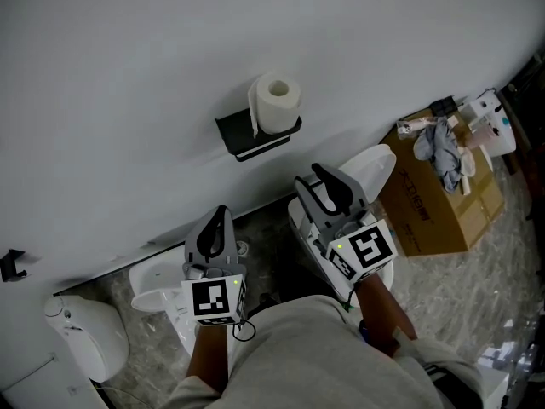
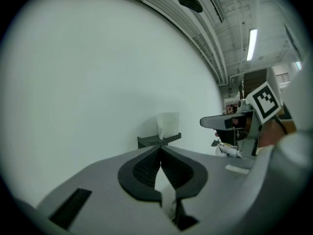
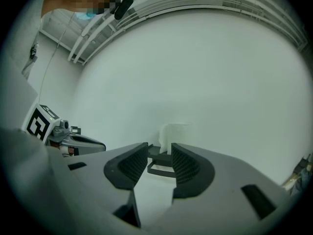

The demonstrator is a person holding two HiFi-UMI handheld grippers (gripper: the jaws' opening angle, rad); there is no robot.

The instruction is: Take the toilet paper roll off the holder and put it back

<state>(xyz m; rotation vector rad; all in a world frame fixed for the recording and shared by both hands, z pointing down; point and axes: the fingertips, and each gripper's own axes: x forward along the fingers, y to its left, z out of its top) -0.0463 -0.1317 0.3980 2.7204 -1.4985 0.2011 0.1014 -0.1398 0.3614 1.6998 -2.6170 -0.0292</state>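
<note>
**Open wider, then reach**

Left gripper point(image 2: 160, 153) — jaws closed tip to tip, nothing between them. The roll point(image 2: 167, 126) stands well ahead of its tips, so this gripper has no part in the reach. Right gripper point(image 3: 159, 152) has a narrow, empty gap, and the roll on its holder point(image 1: 243, 136) shows straight ahead through it, well apart. The gap looks too narrow for the roll — spread the jaws first, then go in level, close on its sides and lift it clear.
</note>
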